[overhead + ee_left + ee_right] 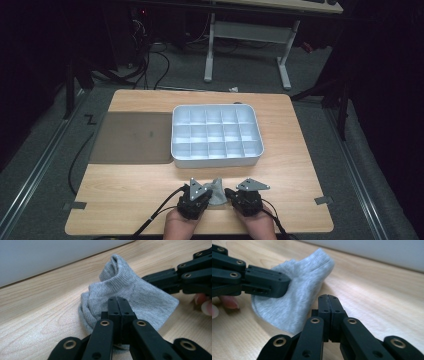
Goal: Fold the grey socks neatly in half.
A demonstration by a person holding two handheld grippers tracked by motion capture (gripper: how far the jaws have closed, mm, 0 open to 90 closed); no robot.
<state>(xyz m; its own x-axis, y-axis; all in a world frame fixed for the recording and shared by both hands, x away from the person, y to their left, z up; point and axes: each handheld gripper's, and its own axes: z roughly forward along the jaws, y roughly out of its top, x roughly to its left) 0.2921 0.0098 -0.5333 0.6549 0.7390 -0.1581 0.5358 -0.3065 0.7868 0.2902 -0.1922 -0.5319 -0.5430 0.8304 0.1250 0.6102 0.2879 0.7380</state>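
High view gives me the tray (pixel 216 132); close up, my left gripper (pixel 117 301) pinches the sock (pixel 130 293), right gripper (pixel 329 300) closed empty beside it.

Premises present as a lab or recording room. A wooden table (pixel 150 185) stands on grey carpet (pixel 35 175) amid dark surroundings. Loose cables (pixel 155 65) run across the floor behind it. A white-framed desk (pixel 250 37) stands at the rear. Tape marks (pixel 74 205) sit on the table edges.
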